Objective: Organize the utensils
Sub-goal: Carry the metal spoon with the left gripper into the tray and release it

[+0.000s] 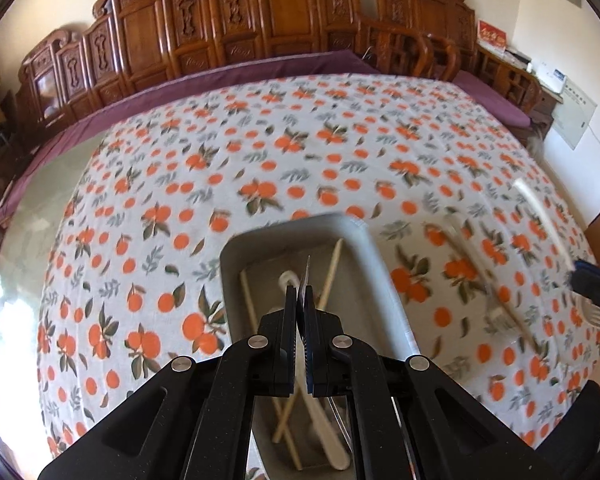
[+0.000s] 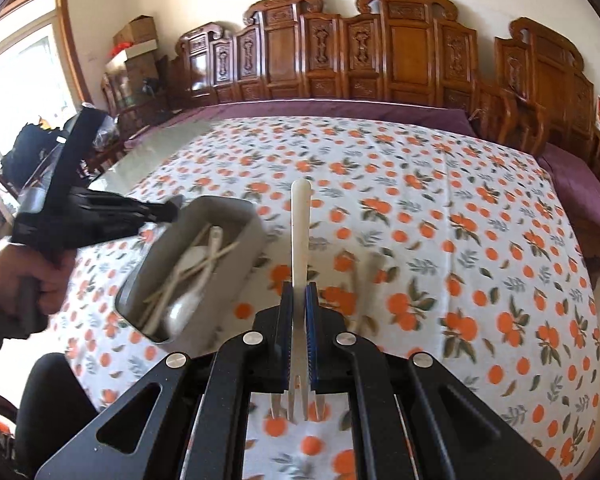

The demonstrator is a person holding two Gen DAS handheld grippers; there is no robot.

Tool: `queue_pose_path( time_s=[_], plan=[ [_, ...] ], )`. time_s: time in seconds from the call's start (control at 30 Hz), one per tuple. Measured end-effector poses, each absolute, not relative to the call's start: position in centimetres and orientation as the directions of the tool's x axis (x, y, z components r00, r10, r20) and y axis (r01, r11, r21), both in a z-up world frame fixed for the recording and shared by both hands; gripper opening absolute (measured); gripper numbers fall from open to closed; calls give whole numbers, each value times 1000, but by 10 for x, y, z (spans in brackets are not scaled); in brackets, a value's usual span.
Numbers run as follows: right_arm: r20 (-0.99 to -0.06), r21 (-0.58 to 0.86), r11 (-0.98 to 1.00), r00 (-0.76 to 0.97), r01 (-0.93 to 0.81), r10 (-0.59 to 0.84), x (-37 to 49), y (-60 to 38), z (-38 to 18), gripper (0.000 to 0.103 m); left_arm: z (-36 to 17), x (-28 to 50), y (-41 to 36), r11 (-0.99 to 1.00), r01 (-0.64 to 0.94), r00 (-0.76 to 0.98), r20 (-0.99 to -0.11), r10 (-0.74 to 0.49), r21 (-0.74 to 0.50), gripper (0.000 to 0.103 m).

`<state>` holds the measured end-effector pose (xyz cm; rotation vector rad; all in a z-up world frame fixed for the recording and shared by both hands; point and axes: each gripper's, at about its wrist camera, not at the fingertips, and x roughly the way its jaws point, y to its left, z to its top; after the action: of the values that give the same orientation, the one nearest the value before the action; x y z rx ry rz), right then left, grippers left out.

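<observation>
Right tool (image 2: 299,300): my jaws are closed on a white-handled fork (image 2: 301,240), pinched at the neck; the handle points away from me and the tines hang back toward the camera.
Left tool (image 1: 300,300): pressed fully together on the near rim of the grey tray (image 1: 364,240), with the thin wall caught between the pads.
Fork, handling: I judge it light and stiff, with a smooth handle that could swivel in a narrow pinch; the neck, where metal meets handle, looks the surest hold.
Tray, handling: it appears thin-walled and light, tilted as seen from the right wrist, so a one-edge grip could let it swing and its load slide.
Tray contents: pale chopsticks (image 2: 196,260) lie crossed over a white spoon (image 2: 188,300), loose in the well.
Still out: another utensil (image 2: 364,284), blurred, lies on the cloth just right of the fork.
Tabletop (image 2: 460,240): the orange-print cloth is soft and may snag a dragged tip.
Open room: wide bare cloth ahead and to the right; the tray sits close on the left.
Edges: carved wooden chairs (image 2: 380,52) ring the far side, well apart from both tools.
</observation>
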<state>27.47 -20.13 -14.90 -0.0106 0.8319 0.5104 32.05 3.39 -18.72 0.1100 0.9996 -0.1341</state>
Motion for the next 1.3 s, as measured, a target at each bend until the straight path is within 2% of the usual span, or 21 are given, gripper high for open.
queue_pose_path(
  time_s=[0.6,0.77,1.3],
  plan=[
    [-739,211,868,509,-449,442,267,-163,-143,7,-224,338,46,990,139,467,-881,-81,-17,5],
    [-741,228,862,494,-453,455,269,-154,-141,7,-211,328,51,990,138,482,-871,-92,-29,22],
    [-761,309,832,404,-461,507,293,-108,-149,7,-135,262,80,989,118,598,-789,-141,-86,22]
  ],
)
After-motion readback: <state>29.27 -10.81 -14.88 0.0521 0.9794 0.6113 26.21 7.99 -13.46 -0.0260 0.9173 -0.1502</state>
